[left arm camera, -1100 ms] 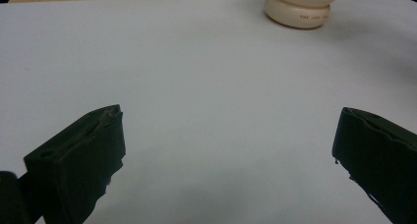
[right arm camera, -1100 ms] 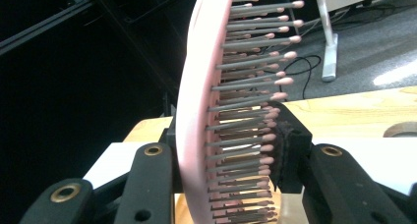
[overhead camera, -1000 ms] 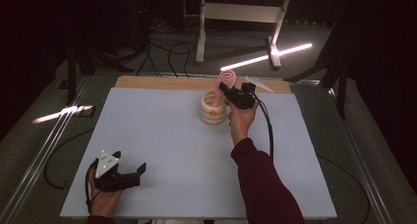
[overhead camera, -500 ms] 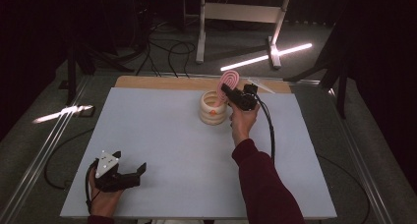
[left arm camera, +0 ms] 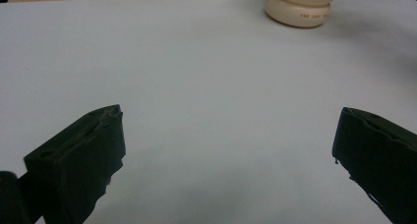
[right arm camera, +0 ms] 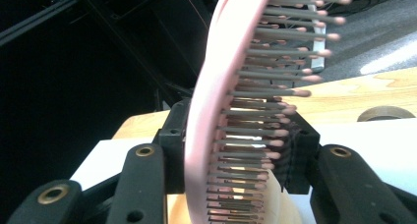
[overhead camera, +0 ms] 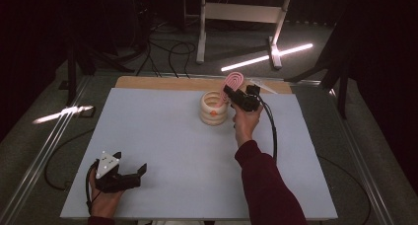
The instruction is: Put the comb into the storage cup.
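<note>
High view: right hand-held gripper (overhead camera: 231, 93) at the table's (overhead camera: 162, 136) 12 o'clock edge, pink hairbrush (overhead camera: 231, 80) between its jaws, just opening, over the cream holder (overhead camera: 213, 108). Left hand-held gripper (overhead camera: 140, 171) at 7 o'clock, open table all around. Left gripper view: jaws spread, holder (left arm camera: 301, 7) at 1 o'clock. Right gripper view: hairbrush (right arm camera: 216, 86) upright, bristles toward 3 o'clock; grip unclear.

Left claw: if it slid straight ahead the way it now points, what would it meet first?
Bare table ahead of the open left claw; probably the cream holder first, though it sits slightly right of centre.
</note>
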A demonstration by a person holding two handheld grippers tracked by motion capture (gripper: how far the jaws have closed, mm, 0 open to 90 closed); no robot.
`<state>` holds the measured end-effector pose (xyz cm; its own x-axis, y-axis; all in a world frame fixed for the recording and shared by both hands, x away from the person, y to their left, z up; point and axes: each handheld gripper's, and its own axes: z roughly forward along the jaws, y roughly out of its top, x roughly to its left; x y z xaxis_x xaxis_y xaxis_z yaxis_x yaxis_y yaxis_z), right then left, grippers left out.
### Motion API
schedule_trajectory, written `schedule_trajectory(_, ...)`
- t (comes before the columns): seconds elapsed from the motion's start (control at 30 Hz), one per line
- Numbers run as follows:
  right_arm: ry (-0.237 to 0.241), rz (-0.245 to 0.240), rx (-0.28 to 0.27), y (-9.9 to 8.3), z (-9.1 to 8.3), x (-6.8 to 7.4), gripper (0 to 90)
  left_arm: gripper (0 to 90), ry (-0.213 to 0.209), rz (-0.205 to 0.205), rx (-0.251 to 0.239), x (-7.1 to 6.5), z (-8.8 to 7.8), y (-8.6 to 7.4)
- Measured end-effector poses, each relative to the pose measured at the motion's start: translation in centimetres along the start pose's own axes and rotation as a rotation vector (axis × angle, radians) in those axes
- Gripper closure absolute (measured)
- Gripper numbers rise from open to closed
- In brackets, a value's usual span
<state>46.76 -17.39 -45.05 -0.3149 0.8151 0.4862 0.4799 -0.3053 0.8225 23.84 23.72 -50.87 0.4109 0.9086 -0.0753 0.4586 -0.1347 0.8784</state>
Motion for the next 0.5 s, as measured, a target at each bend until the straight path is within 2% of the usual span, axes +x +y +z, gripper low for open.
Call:
schedule_trajectory(0.3,-0.022,-0.052,0.036,-0.16,0.0,0.08,50.5,0.1,-0.001,0.0,0.0,-0.01,0.0,0.0)
schedule_trajectory(0.43,-0.03,-0.069,0.057,-0.24,0.03,0.07,39.8,0.1,-0.002,0.001,0.0,-0.01,0.01,0.01)
schedule_trajectory(0.5,-0.031,-0.072,0.062,-0.25,0.0,0.09,39.8,0.1,-0.002,0.001,0.0,-0.01,0.01,0.01)
